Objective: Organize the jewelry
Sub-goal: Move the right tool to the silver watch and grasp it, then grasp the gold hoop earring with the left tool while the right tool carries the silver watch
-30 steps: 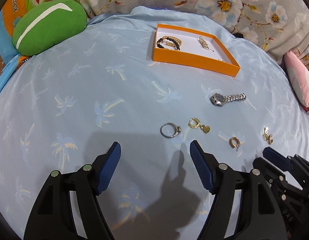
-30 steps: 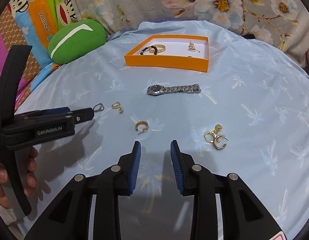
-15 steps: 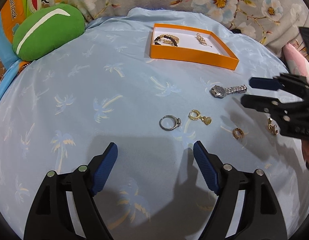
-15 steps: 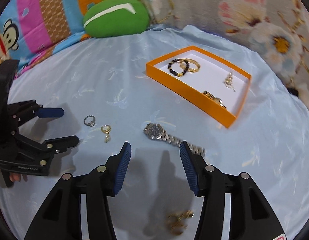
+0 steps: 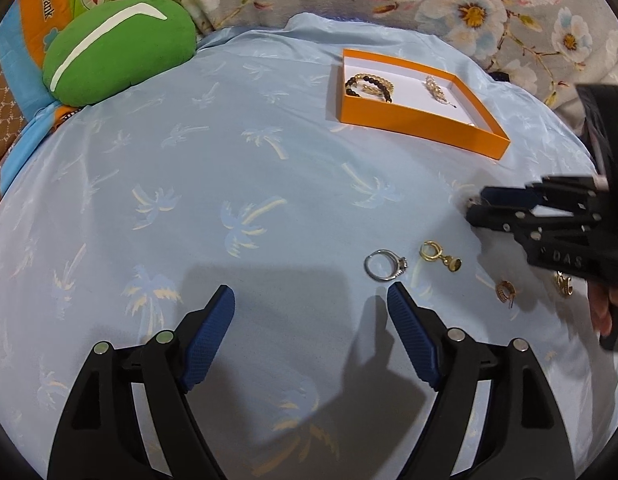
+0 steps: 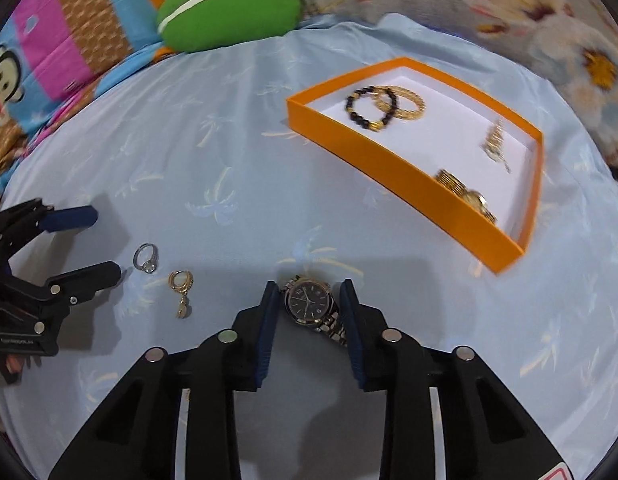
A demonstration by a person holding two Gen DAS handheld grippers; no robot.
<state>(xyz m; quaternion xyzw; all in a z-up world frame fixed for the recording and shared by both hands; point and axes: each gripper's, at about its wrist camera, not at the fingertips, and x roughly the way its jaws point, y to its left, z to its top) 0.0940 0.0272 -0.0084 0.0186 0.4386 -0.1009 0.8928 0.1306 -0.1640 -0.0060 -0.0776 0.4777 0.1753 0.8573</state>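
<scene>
An orange tray (image 5: pixel 413 118) (image 6: pixel 393 174) holds bracelets (image 6: pixel 383 106) and gold pieces. A silver watch (image 6: pixel 311 306) lies on the blue cloth between the fingers of my right gripper (image 6: pixel 309 296), which is open around its dial, touching nothing that I can see. My left gripper (image 5: pixel 309 304) is open and empty, just short of a silver ring (image 5: pixel 385 265) (image 6: pixel 146 258) and a gold drop earring (image 5: pixel 439 255) (image 6: pixel 181 286). Two small gold earrings (image 5: pixel 505 291) lie further right, partly under the right gripper's body (image 5: pixel 557 220).
A green cushion (image 5: pixel 117 62) (image 6: pixel 229 8) sits at the far left edge of the cloth. Floral fabric (image 5: pixel 469 0) runs along the back. Cartoon-print bedding (image 6: pixel 49 48) lies off the left side.
My right gripper has swung left and come down over the watch, its fingers now on either side of the dial. My left gripper stayed open and nearly still.
</scene>
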